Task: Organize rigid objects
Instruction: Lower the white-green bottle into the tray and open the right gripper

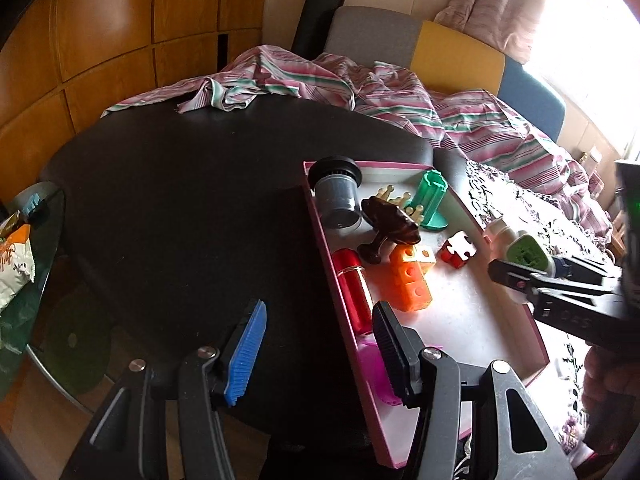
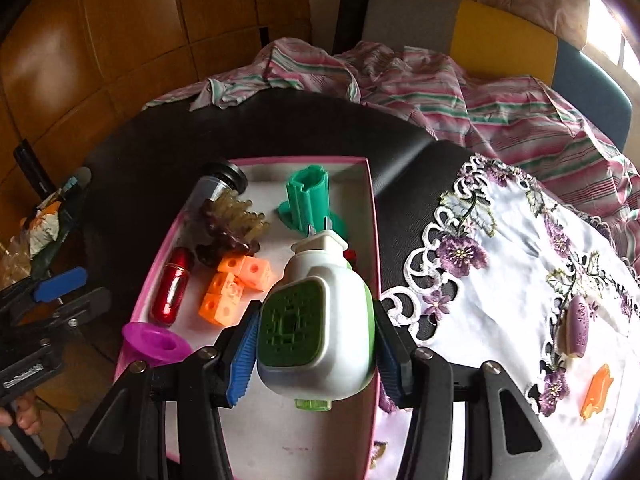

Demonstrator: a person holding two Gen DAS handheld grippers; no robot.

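— What is held by the right gripper (image 2: 316, 354)?
— A white and green plug-in device (image 2: 316, 320) is clamped between its blue pads, over the near right part of the pink-rimmed white tray (image 2: 370, 216).

— And the left gripper (image 1: 320, 354)?
— Its jaws are set partly apart with nothing between them; the tray's left rim is straddled, one finger over the black table (image 1: 180, 200), the other inside the tray.

— What is found just ahead of the right gripper?
— Orange cube blocks (image 2: 234, 284) are seen ahead and to the left, with a red cylinder (image 2: 172, 286) and a magenta funnel-shaped piece (image 2: 154, 342) further left.

— And beyond those?
— A brown hair claw (image 2: 230, 224) is seen, then a green slotted holder (image 2: 310, 200) and a grey cylinder with a black cap (image 2: 218, 184) at the far end.

— What is left outside the tray?
— To the right, on the embroidered cloth (image 2: 500, 280), a purple oval object (image 2: 578, 326) and an orange piece (image 2: 598, 392) are seen.
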